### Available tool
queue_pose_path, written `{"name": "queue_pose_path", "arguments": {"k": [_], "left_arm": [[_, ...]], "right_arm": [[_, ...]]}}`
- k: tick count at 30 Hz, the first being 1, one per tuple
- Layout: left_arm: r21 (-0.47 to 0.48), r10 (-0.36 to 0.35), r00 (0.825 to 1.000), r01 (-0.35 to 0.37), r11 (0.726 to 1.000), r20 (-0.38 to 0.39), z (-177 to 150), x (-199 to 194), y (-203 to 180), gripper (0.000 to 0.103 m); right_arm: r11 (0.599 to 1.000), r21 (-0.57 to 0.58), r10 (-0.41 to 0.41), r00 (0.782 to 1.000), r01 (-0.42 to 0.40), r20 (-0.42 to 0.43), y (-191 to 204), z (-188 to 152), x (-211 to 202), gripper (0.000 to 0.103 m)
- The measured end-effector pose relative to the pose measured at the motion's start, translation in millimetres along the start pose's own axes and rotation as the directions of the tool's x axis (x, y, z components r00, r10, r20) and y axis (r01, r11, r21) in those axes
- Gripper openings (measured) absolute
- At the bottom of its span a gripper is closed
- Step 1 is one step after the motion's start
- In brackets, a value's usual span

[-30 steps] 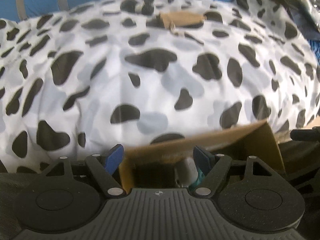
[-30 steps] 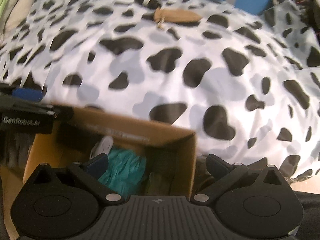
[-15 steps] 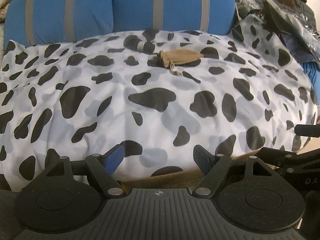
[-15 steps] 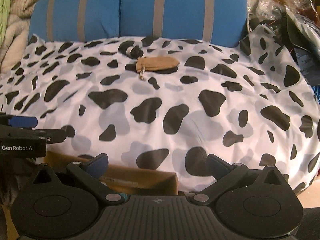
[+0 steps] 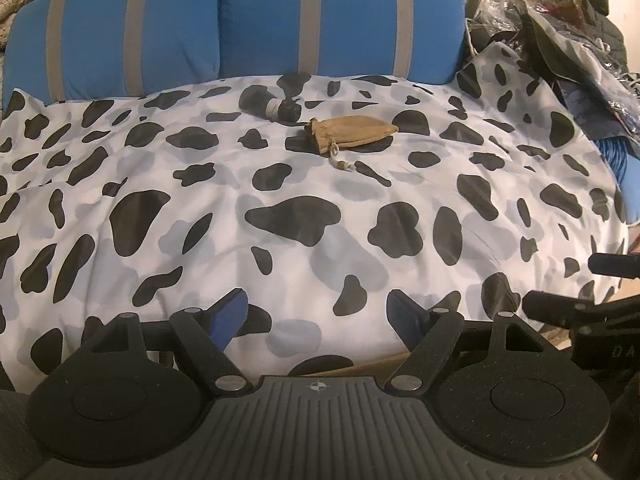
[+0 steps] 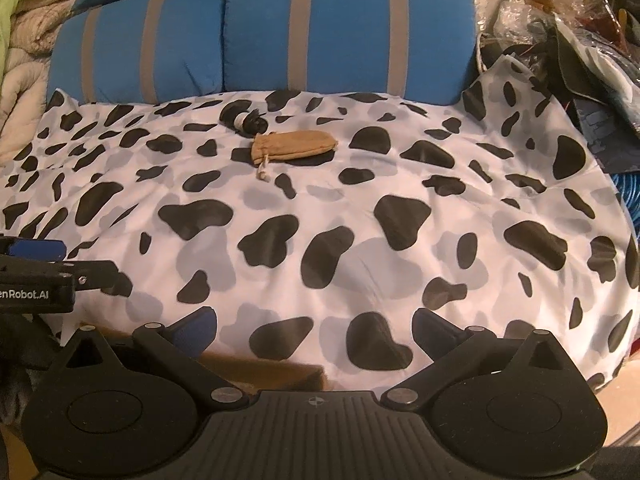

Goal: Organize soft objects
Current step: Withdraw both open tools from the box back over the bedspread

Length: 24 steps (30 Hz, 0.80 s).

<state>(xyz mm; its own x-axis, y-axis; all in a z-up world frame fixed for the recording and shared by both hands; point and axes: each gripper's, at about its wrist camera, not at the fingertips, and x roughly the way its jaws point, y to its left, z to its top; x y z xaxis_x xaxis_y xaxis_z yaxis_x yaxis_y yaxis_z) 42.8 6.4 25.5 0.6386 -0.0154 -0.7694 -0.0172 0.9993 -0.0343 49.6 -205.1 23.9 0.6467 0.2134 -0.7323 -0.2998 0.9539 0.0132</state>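
Observation:
A tan drawstring pouch lies far back on the cow-print bed cover; it also shows in the right wrist view. A small rolled black item with a white band lies just behind it, also seen from the right wrist. My left gripper is open and empty, near the bed's front edge. My right gripper is open and empty too, beside it. A cardboard box rim shows just below the right fingers; its contents are hidden.
Two blue cushions with grey stripes stand behind the cover. A pile of clothes and plastic bags sits at the right. Beige and green blankets are heaped at the left. A blue coiled item lies at the right edge.
Both grippers have risen and tilted up away from the cardboard box. The box interior with the teal cloth has dropped out of sight, and the whole bed and cushions have come into view.

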Motion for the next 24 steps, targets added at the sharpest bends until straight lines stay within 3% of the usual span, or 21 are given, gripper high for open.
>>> {"name": "queue_pose_path", "arguments": {"k": [18,24], "left_arm": [[0.020,0.032,0.999,-0.032,0.999,0.002,21.6,21.6,19.3,0.076],[-0.013,0.031,0.999,-0.032,0.999,-0.031,31.1,38.3,31.6,0.076]], "right_arm": [[1.000,0.023,-0.022,0.999,0.021,0.043,-30.5,38.7,33.8,0.103],[0.999,0.004,-0.034,0.998,0.034,0.053,-34.4,51.6,48.1,0.103]]}}
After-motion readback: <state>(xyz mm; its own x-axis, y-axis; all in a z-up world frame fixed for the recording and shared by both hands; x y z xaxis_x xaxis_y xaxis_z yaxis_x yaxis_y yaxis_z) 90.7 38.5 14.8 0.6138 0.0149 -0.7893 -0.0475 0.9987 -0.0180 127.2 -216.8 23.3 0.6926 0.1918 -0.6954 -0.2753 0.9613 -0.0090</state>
